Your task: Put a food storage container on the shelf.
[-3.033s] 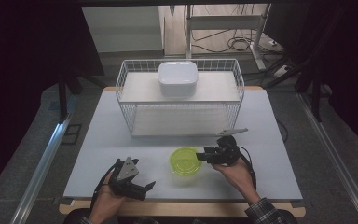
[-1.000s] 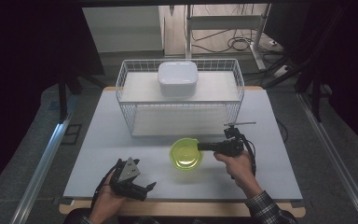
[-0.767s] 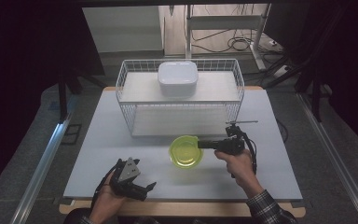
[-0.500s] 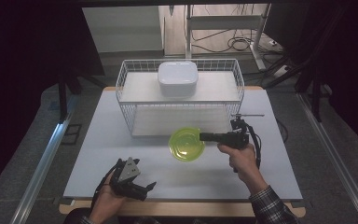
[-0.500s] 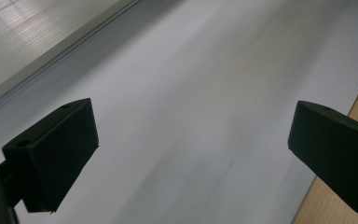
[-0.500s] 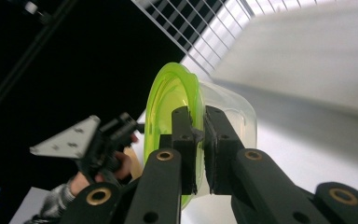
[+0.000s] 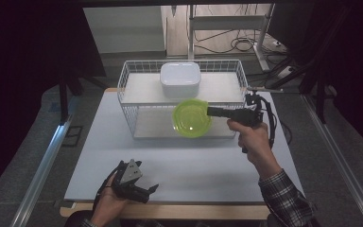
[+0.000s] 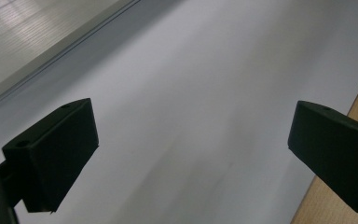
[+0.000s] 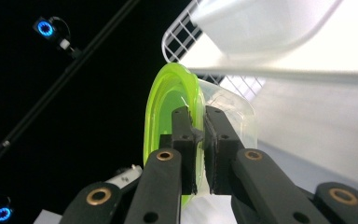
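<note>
- while the right gripper (image 7: 211,111) pinches the rim of the round lime-green plastic bowl (image 7: 192,118), jaws closed tight on that edge, the bowl hangs in the air at the front of the white wire rack (image 7: 127,101), about level with its upper shelf.
- grip is on one thin rim point only; the bowl sticks out sideways from the jaws, so it could pivot or slip out if the hand jerks.
- the bowl sits near the rack's front wires; clipping them on the way in could knock it loose.
- white rounded-square container (image 7: 179,79) already takes the middle of the upper shelf; a careless placement could bump it.
- left gripper (image 7: 144,191) rests low near the front edge of the white table (image 7: 99,142), jaws wide apart, holding nothing.
</note>
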### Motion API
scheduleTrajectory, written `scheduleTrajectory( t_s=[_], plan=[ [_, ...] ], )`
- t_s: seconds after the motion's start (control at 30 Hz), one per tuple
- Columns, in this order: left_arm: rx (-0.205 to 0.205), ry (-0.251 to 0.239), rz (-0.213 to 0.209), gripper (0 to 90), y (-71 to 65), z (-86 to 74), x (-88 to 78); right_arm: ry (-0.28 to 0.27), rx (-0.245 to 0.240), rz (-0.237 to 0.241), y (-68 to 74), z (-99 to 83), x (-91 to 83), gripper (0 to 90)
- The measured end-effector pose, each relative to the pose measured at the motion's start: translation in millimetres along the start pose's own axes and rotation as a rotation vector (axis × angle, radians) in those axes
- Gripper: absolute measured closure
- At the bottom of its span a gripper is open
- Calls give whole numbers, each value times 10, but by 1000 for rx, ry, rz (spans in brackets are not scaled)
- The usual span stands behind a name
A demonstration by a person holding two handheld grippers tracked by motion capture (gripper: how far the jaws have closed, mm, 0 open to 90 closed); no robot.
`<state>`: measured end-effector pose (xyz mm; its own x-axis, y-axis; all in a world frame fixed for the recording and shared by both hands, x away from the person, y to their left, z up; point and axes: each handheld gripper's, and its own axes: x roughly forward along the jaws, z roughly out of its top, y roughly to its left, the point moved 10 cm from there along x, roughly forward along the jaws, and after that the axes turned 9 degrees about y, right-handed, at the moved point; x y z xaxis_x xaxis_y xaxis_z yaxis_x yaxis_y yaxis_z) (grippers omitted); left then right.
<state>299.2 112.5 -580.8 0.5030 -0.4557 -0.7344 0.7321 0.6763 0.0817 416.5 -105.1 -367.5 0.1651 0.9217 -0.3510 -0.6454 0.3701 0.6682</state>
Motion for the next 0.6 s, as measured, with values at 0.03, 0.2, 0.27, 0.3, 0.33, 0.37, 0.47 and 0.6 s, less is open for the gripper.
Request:
scheduleTrajectory(
  t_s=[0.03,0.2,0.27,0.3,0.33,0.37,0.47,0.6],
  plan=[
    [-1,0,0,12,0,0,1,0,0,0,0,0,0,840],
    [-3,-3,-4,12,-4,4,4,-28,-9,9,134,261,-44,840],
    [-2,0,-5,12,-4,1,1,-42,-10,4,191,398,-46,839],
    [-2,0,-5,12,-5,1,1,-47,-12,3,212,461,-42,840],
    [-2,0,-6,12,-5,2,1,-53,-11,0,232,525,-37,840],
    [-2,0,-6,12,-5,1,0,-59,-15,-4,248,588,-30,839],
    [-2,-1,-7,12,-5,1,-2,-71,-19,-22,288,764,5,839],
    [-3,-6,-8,12,-9,3,-12,-92,-4,-56,262,1026,83,839]
  ],
)
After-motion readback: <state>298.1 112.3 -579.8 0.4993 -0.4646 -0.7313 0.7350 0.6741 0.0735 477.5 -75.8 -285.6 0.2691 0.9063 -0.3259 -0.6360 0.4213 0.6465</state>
